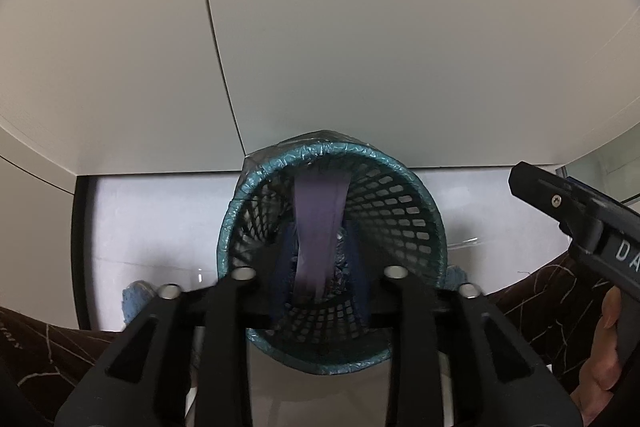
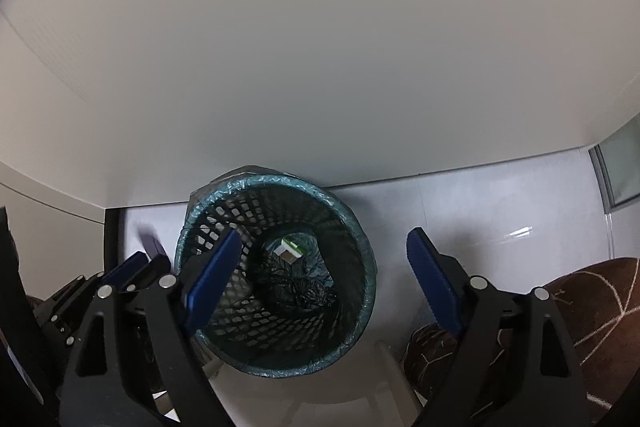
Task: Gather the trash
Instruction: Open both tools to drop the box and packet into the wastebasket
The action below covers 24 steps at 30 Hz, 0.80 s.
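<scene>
Below both hand-held grippers stands a black mesh wastebasket (image 2: 276, 279) with a teal liner, against a white wall (image 2: 320, 67). Left hand-held gripper (image 1: 320, 263) hangs over its mouth, fingers close together on a blurred purple strip (image 1: 318, 223). Right hand-held gripper (image 2: 324, 283) is spread wide over the rim, gripping nothing; a small white-green scrap (image 2: 290, 249) lies at the bottom.

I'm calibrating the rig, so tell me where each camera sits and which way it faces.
Left wrist: on the left claw, facing down at the bin; shows that claw pinching a purple strip, plus the right hand.
Right wrist: on the open right claw, above the bin, looking in; left claw shows at left.
Shared: bin, floor.
</scene>
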{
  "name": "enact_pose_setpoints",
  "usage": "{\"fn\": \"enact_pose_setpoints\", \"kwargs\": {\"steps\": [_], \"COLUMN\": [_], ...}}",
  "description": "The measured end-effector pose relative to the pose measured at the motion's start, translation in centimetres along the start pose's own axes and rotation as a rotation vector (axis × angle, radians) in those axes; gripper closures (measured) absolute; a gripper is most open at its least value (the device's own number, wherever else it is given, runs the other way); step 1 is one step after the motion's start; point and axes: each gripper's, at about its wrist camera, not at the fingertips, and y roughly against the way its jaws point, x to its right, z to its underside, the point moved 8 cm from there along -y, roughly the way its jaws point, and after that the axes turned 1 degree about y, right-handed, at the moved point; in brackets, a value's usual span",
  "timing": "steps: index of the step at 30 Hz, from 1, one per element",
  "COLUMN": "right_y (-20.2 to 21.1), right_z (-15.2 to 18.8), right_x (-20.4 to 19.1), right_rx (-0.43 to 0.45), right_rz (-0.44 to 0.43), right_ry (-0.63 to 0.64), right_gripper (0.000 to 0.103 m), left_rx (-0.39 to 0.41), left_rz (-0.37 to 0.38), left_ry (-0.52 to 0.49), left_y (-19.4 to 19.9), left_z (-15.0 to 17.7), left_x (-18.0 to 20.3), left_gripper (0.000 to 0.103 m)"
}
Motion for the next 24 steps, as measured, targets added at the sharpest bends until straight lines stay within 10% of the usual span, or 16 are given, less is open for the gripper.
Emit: {"fn": "enact_pose_setpoints", "kwargs": {"steps": [7,24], "right_y": [-0.4,2.0], "right_z": [0.0,-0.7], "right_x": [0.3,0.3], "right_rx": [-0.004,0.053], "right_rz": [0.002,-0.017], "right_ry": [-0.015,-0.017], "right_gripper": [0.022,0.017], "left_rx": [0.024,0.132], "left_rz": [-0.003,-0.043], "left_ry": [0.012,0.052], "left_y": [0.2,4.8], "left_z": [-0.1,-1.5], "left_x": [-0.1,-1.7], "left_gripper": [0.039,0.006]}}
